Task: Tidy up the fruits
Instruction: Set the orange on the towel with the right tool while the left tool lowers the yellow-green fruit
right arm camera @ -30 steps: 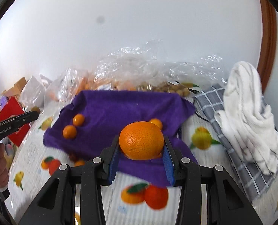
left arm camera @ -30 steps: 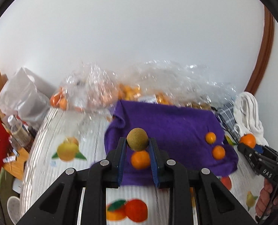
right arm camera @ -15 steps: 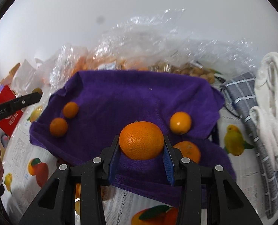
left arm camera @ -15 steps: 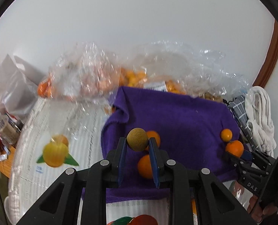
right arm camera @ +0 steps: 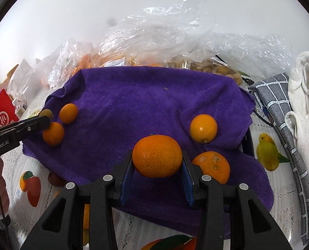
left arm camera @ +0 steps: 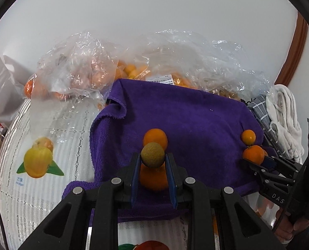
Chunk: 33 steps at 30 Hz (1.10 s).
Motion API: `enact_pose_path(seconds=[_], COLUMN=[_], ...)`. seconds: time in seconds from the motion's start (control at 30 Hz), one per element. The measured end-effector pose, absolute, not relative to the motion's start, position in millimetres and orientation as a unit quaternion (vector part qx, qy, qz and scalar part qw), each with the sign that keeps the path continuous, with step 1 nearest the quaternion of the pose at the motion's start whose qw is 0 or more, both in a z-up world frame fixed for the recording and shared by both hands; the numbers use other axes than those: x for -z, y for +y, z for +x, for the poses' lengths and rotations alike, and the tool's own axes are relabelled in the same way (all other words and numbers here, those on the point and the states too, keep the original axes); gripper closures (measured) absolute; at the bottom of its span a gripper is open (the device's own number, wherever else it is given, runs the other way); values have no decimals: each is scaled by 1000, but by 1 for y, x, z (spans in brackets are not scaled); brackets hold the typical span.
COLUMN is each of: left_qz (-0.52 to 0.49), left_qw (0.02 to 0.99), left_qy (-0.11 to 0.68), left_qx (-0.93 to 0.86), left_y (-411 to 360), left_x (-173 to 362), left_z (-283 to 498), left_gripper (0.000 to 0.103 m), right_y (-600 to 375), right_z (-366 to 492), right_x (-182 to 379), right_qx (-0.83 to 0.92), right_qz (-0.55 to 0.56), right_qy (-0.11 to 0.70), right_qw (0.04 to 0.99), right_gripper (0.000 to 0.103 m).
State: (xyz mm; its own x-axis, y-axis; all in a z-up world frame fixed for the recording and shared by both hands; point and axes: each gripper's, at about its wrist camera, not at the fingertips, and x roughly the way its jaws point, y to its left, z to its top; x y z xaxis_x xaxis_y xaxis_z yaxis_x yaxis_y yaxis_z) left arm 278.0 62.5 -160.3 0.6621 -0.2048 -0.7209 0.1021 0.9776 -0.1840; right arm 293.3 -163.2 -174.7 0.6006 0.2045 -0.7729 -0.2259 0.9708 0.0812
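A purple towel (left arm camera: 196, 120) (right arm camera: 133, 104) lies spread on the table. My left gripper (left arm camera: 152, 156) is shut on a small greenish-brown round fruit (left arm camera: 152, 155) and hangs over the towel's near left part, just above two small oranges (left arm camera: 155, 138) lying there. My right gripper (right arm camera: 157, 155) is shut on a large orange (right arm camera: 157, 159) over the towel's near right part. Two more oranges (right arm camera: 203, 128) rest on the towel beside it, one (right arm camera: 211, 165) close to the right finger. Across the towel, two small oranges (right arm camera: 53, 133) lie at its left edge, where the left gripper (right arm camera: 44, 120) reaches in.
Clear plastic bags (left arm camera: 87, 70) (right arm camera: 165, 35) holding fruit are piled behind the towel against the wall. To the right lie a white towel (right arm camera: 304, 104) and a grey checked cloth (right arm camera: 279, 104). A fruit-print tablecloth (left arm camera: 50, 145) covers the table. A red packet (right arm camera: 0, 114) stands at the left.
Both grippers have sunk toward the purple towel with their fruit still held. The towel and its oranges now look larger and closer.
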Motion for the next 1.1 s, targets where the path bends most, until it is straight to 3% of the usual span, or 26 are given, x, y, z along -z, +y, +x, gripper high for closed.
enact_pose_path(seconds=[1.1], left_qz=[-47], left_qw=[914], left_qy=[397], left_qx=[64], left_y=[58], left_x=[159], left_z=[279], left_gripper=[80], right_y=[-179], right_z=[271], right_x=[157], right_qx=[-110], right_qz=[15], right_qy=[405], right_qw=[908], right_gripper=[53])
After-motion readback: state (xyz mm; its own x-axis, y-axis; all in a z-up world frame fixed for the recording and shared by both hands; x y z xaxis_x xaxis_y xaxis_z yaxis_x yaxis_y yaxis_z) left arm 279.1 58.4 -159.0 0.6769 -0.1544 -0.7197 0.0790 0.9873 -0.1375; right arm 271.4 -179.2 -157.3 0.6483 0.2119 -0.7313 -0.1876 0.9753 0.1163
